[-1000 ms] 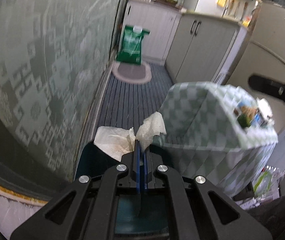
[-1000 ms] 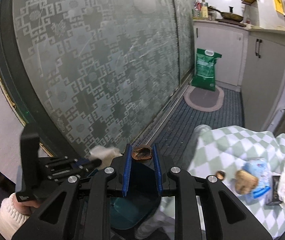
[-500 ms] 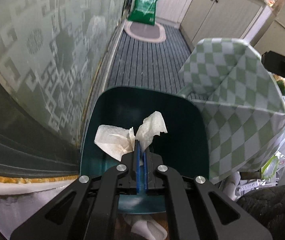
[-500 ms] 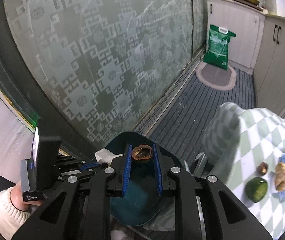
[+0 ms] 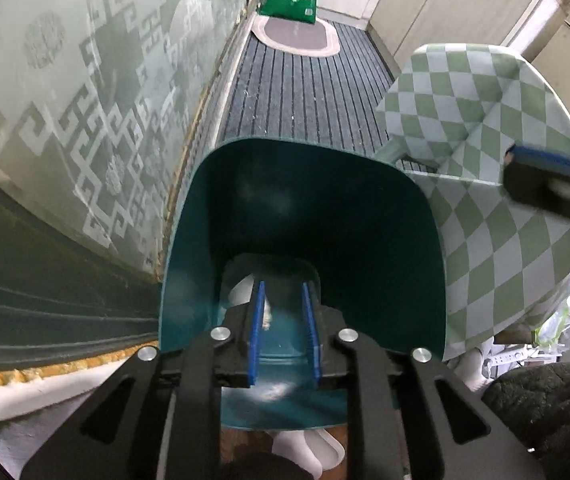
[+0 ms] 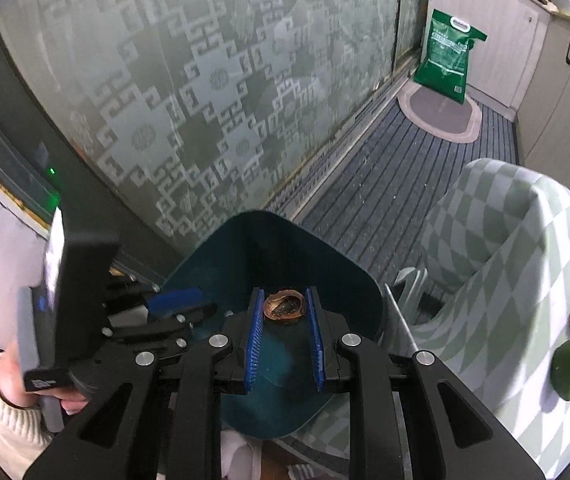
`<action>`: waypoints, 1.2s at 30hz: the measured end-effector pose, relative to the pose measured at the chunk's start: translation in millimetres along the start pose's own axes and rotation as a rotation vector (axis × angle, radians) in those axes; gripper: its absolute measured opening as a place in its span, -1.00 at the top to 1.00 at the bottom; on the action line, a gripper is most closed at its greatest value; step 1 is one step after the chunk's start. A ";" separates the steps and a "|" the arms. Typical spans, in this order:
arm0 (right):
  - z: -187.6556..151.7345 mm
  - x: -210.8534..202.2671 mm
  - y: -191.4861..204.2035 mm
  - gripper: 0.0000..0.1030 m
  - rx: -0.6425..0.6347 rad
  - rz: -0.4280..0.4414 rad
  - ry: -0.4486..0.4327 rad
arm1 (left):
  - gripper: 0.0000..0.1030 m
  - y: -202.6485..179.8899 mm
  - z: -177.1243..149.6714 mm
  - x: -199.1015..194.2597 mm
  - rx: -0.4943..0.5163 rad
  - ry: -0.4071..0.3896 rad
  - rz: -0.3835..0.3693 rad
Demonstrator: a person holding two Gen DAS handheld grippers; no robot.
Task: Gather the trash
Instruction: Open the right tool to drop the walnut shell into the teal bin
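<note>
Below, both grippers hang over the dark teal bin [image 5: 305,216], its rim filling the lower centre of each frame. Left gripper [image 5: 283,308] has its fingers spread with nothing between them; a pale scrap, possibly the tissue [image 5: 267,312], lies blurred inside. Right gripper [image 6: 284,312] pinches a walnut shell [image 6: 285,307] at its tips. Frosted glass door [image 6: 189,92] crowds the left (upper left too), checkered tablecloth [image 6: 497,256] the right.

Parted left hand-held gripper [image 5: 283,312] — above teal bin [image 5: 417,240]
</note>
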State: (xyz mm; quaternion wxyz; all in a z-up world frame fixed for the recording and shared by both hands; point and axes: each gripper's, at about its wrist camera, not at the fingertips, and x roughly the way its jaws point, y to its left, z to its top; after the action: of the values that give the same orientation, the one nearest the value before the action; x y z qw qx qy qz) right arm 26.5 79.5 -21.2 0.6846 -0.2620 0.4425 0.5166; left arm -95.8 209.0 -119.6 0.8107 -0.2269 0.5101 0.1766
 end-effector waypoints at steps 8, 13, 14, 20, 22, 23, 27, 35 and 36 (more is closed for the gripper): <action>-8.7 13.5 -1.3 0.59 -0.012 -0.004 0.048 | 0.50 -1.1 9.2 -19.3 -0.011 -0.118 0.000; -12.2 17.2 1.8 0.60 -0.027 0.006 0.064 | 0.43 -1.1 12.4 -33.7 -0.024 -0.191 -0.031; -13.4 18.3 3.1 0.60 -0.030 0.009 0.067 | 0.42 -0.4 14.0 -35.5 -0.023 -0.207 -0.041; -19.5 26.8 6.1 0.59 -0.039 0.015 0.095 | 0.33 -9.0 16.5 -52.1 -0.010 -0.294 -0.094; -22.2 28.6 5.3 0.59 -0.033 0.026 0.101 | 0.28 -13.3 16.2 -58.1 -0.012 -0.321 -0.104; -23.3 28.8 4.5 0.59 -0.030 0.035 0.104 | 0.28 -13.8 16.8 -61.2 -0.016 -0.336 -0.110; -28.4 28.4 3.1 0.36 -0.025 0.049 0.103 | 0.16 -15.0 19.6 -72.6 -0.029 -0.395 -0.140; -31.3 3.6 0.9 0.20 -0.018 0.091 0.025 | -0.05 -27.6 21.1 -101.7 -0.051 -0.538 -0.219; -31.5 -2.2 -0.4 0.20 -0.018 0.099 0.007 | -0.10 -28.8 20.5 -106.6 -0.052 -0.561 -0.233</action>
State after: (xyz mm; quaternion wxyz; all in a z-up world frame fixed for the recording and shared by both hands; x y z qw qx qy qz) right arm 16.1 52.7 -34.1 0.6545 -0.2478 0.4526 0.5526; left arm -110.0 190.3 -9.7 0.9286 -0.2468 0.2324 0.1513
